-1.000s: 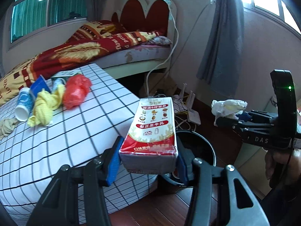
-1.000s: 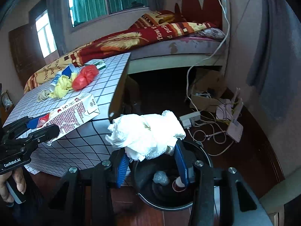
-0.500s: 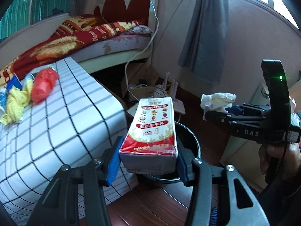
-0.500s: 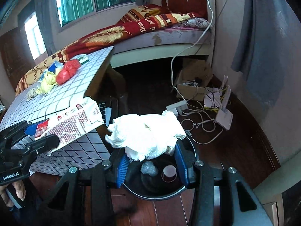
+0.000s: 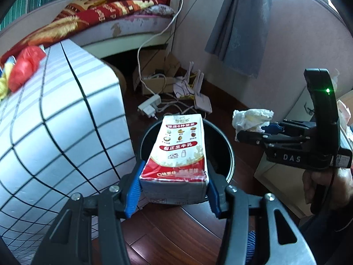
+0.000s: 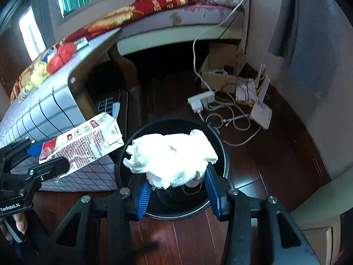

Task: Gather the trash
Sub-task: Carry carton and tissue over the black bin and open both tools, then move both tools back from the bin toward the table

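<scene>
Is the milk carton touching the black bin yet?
Cannot tell. In the left wrist view the milk carton overlaps the black bin; the right wrist view shows it beside the rim, contact unclear.

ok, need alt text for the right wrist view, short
The right gripper holds a crumpled white plastic bag over an open black trash bin on a dark wood floor. At left, the left gripper holds a milk carton beside a checked table; behind lie a power strip, cables and a bed.
</scene>
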### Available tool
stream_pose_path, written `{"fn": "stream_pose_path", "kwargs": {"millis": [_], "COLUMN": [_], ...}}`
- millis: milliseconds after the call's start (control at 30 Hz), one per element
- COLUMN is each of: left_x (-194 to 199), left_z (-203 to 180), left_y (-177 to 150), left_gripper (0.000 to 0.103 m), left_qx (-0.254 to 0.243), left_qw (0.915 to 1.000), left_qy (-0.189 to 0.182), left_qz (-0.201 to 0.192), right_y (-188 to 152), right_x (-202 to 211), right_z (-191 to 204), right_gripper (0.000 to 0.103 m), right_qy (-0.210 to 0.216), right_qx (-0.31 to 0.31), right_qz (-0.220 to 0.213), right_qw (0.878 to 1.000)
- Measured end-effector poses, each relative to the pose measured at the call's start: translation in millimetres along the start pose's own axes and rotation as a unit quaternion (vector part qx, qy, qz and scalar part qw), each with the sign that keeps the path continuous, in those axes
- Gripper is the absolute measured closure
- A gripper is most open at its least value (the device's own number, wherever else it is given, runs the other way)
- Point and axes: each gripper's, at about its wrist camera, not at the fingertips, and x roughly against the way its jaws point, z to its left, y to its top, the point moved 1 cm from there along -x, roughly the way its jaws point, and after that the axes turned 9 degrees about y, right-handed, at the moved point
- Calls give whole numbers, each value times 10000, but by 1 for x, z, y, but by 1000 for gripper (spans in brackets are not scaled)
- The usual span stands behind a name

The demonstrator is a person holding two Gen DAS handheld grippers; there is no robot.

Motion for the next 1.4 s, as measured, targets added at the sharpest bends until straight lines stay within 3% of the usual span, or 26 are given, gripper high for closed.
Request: {"fn": "stream_pose_path", "kwargs": {"millis": [400, 500, 533, 567, 600, 667, 733, 900, 1400], "left_x": [-51, -64, -68, -73, -74, -73, -68, -63, -42], "left_z": [4, 4, 5, 4, 4, 4, 5, 12, 24], "left_y": [-10, -9, -9, -10, -11, -14, -18, -26, -22], "left_gripper": [51, 50, 45, 33, 28, 9, 1, 1, 1], "left_qx": [243, 390, 438, 479, 489, 463, 359, 359, 281], "left_qw": [9978, 9961, 9955, 9949, 9949, 9953, 9964, 9960, 9962], "left_qy": [-165, -404, -423, -332, -265, -153, 116, 408, 633], "left_qz": [586, 683, 730, 821, 840, 836, 764, 703, 536], "right_y": [-24, -26, -27, -29, -32, -37, -40, -41, -34], "right_x": [-71, -82, -87, -91, -96, -100, -99, -94, -69], "right_z": [1, 3, 5, 4, 3, -4, -11, -18, -2], "right_gripper": [55, 52, 32, 5, 1, 1, 0, 0, 0], "right_qy": [84, 93, -1, -163, -312, -352, -494, -817, -806], "right_qx": [354, 522, 672, 755, 805, 731, 681, 689, 691], "right_qz": [739, 794, 763, 788, 841, 959, 938, 959, 722], "right_qw": [9966, 9954, 9948, 9939, 9927, 9921, 9920, 9896, 9917]}}
